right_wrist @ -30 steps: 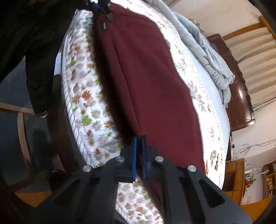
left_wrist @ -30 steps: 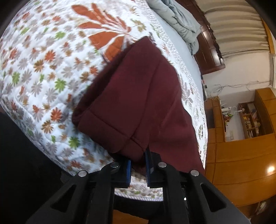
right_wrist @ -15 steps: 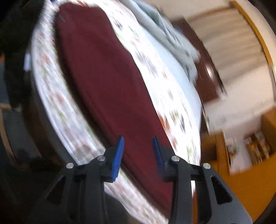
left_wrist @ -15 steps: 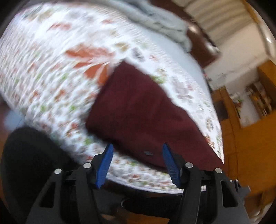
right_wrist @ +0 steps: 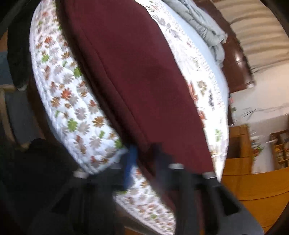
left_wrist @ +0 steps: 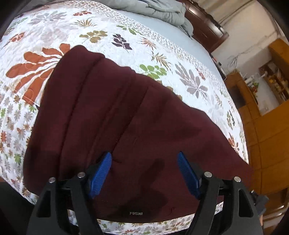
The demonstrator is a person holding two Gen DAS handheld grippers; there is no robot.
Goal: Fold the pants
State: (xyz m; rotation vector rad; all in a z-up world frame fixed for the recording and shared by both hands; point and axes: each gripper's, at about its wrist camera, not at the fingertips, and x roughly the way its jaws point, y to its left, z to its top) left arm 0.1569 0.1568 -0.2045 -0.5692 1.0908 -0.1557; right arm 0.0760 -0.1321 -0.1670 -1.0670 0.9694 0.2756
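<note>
Dark maroon pants (left_wrist: 126,123) lie folded lengthwise on a floral quilt (left_wrist: 54,32) at the near edge of the bed. My left gripper (left_wrist: 144,171) is open, its blue pads (left_wrist: 101,171) spread wide just above the end of the pants that carries a small label. In the blurred right wrist view the pants (right_wrist: 137,72) stretch away along the quilt edge (right_wrist: 72,101). My right gripper (right_wrist: 144,159) is at their near end with the jaws apart; one blue pad (right_wrist: 131,162) shows, the other is smeared by motion.
A crumpled grey blanket (left_wrist: 162,10) lies at the far side of the bed, by a dark wooden headboard (left_wrist: 207,29). Wooden cabinets (left_wrist: 267,130) stand to the right. The bed edge drops off right below both grippers.
Both grippers were shut on the pants one second ago and have let go and opened. The pants now lie flat on the quilt. The left gripper has moved in over them.
</note>
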